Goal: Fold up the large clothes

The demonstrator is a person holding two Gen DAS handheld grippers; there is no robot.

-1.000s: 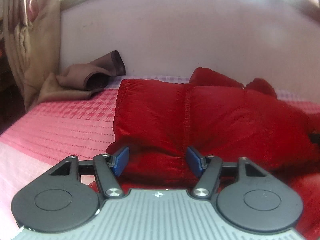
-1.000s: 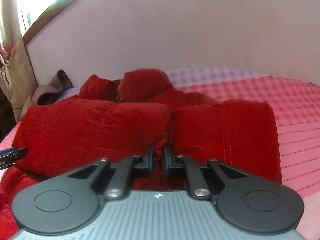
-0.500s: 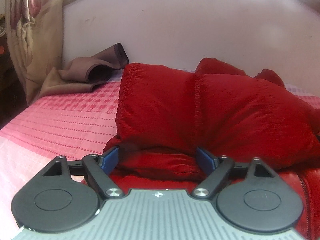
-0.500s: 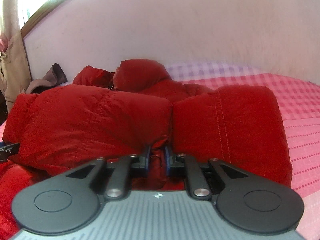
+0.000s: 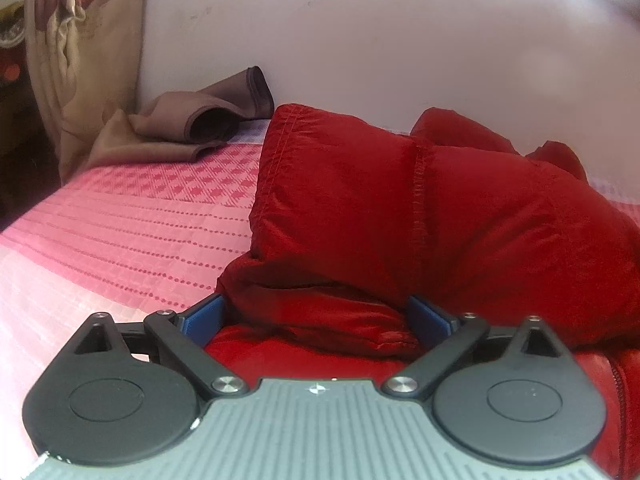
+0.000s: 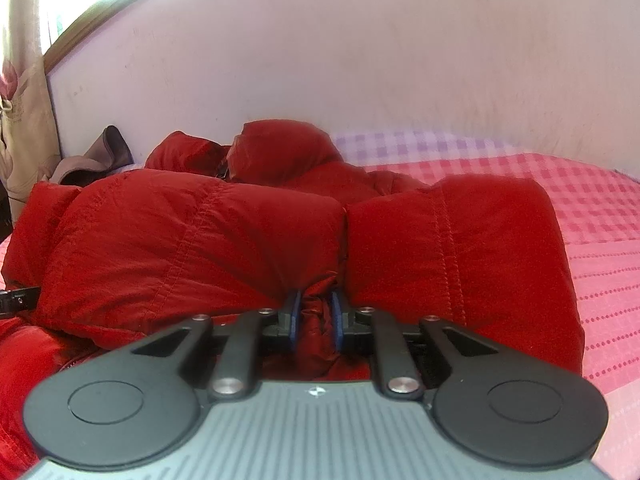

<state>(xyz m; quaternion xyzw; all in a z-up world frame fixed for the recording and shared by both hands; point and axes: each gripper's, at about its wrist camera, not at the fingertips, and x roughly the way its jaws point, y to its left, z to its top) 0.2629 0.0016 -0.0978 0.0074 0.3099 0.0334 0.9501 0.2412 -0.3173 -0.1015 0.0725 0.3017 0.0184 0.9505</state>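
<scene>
A puffy red jacket [image 5: 420, 220] lies on the bed with both sleeves folded in over its body. My left gripper [image 5: 316, 316] sits at the near edge of the left sleeve. Its jaws are opening wide, and the sleeve's rumpled end lies loose between the blue pads [image 5: 202, 318]. In the right wrist view the red jacket [image 6: 200, 240] shows two folded sleeves meeting at the middle. My right gripper [image 6: 315, 314] pinches a small fold of red fabric there, its jaws just starting to open. The left gripper's tip [image 6: 18, 300] shows at the left edge.
The bed carries a pink checked sheet [image 5: 132, 216] that runs on to the right [image 6: 608, 248]. A brown cloth [image 5: 192, 124] lies crumpled by the wall at the back left. A beige curtain [image 5: 80, 52] hangs at the left. The wall runs close behind the jacket's hood [image 6: 280, 148].
My left gripper's jaws have spread wide apart and let go of the sleeve end, which now rests on the jacket. The right gripper's jaws have parted slightly around the fabric fold.
</scene>
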